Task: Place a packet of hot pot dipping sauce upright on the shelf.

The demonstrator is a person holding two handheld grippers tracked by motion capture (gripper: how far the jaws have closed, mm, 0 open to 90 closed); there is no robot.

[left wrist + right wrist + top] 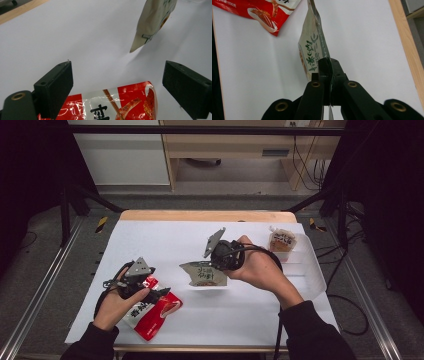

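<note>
A red snack pouch (152, 312) lies flat on the white table near the front left. My left gripper (161, 295) hovers over its upper end, jaws wide apart. In the left gripper view the red pouch (120, 105) lies between and below the open left gripper (117, 75), with neither pad touching it. My right gripper (220, 265) is shut on the edge of a beige pouch with green lettering (204, 275), held just above the table's middle. In the right gripper view the right gripper (328, 67) pinches the beige pouch (312, 47), which stands edge-on. The beige pouch (153, 20) hangs at upper right in the left gripper view.
A clear plastic bin (307, 270) stands at the right of the table with an orange-and-white packet (281, 241) at its far end. The table's wooden edge (200, 215) runs along the back. Black frame posts flank both sides.
</note>
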